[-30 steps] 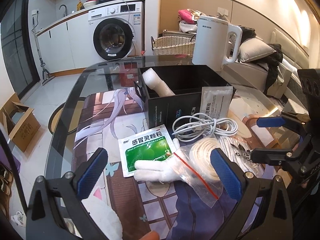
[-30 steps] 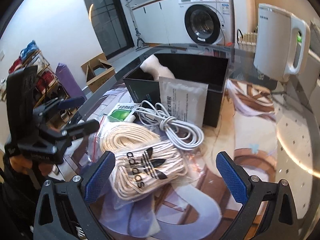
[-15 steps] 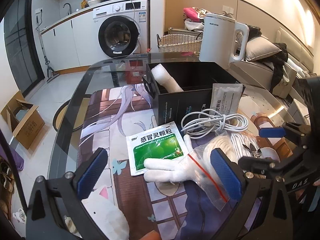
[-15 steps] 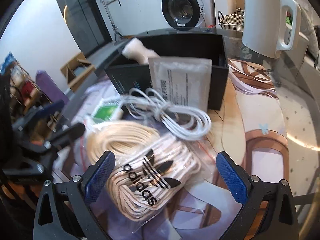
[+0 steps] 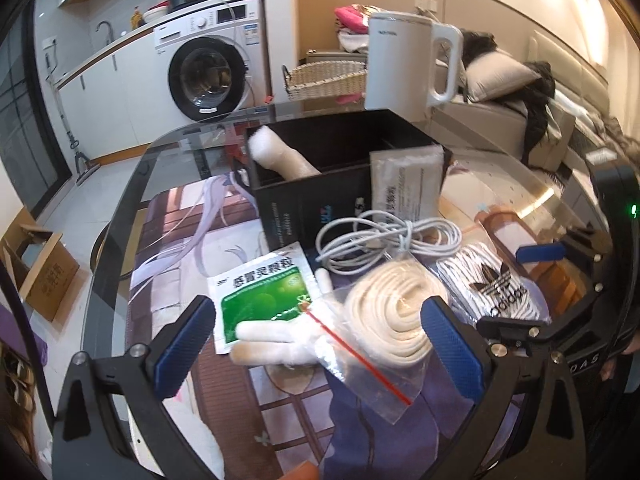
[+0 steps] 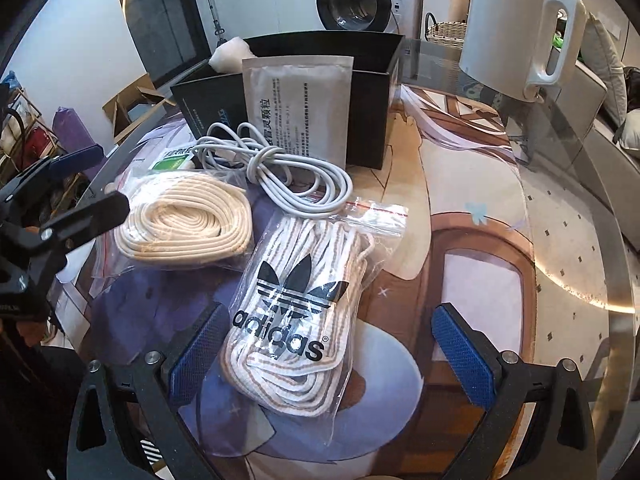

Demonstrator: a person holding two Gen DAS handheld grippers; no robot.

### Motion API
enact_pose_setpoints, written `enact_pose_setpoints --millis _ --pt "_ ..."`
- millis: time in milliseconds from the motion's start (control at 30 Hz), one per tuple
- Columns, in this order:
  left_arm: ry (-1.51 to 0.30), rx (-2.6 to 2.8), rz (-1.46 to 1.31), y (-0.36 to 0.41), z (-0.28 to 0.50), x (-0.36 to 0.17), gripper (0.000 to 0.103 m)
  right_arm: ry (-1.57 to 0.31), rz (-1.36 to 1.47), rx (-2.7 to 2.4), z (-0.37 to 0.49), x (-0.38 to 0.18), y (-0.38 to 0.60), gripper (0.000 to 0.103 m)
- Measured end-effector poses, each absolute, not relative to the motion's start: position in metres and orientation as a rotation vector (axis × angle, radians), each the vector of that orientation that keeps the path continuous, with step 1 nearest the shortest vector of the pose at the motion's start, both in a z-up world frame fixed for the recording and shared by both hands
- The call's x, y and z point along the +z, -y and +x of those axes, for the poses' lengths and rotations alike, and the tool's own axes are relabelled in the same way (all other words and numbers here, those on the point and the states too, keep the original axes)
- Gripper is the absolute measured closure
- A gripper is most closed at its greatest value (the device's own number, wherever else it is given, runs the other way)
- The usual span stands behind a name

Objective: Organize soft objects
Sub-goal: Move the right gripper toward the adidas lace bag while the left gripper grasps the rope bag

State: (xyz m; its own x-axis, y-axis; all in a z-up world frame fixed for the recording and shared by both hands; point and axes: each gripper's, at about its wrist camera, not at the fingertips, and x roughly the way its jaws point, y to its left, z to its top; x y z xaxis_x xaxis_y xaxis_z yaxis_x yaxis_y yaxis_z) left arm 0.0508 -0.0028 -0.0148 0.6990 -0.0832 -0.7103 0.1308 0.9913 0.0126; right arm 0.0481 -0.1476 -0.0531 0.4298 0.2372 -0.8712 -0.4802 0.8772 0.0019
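Presently, glass table (image 6: 568,216) bearing a black box (image 5: 344,184), foam roll (image 5: 276,156) leaning inside it. Left gripper (image 5: 320,344): jaws spread wide, holding nothing, poised over a white glove (image 5: 276,340) and a bagged cream cord coil (image 5: 392,312). Right gripper (image 6: 328,354): jaws wide apart, empty, straddling the adidas lace bag (image 6: 296,312), whose long axis runs away from the camera toward the box. White cable (image 6: 280,176) lies bundled between bags and box; green sachet (image 5: 264,296) flat beside the glove.
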Motion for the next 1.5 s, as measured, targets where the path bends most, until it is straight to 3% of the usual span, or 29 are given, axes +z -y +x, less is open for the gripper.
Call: enact_pose_setpoints --millis 1000,1100,1267,1500 --pt "-0.877 -0.244 0.341 0.057 0.066 -0.041 0.0 -1.048 -0.291 0.493 0.055 -0.049 0.172 0.001" --pt "-0.889 -0.243 0.332 0.055 0.069 -0.045 0.003 -1.039 -0.309 0.505 0.055 -0.05 0.163 0.001" --pt "-0.89 -0.281 0.276 0.049 0.069 -0.044 0.027 -1.031 -0.357 0.496 0.053 -0.054 0.152 0.001" --pt "-0.872 -0.27 0.255 0.044 0.066 -0.043 0.038 -1.029 -0.374 0.486 0.054 -0.058 0.15 0.001"
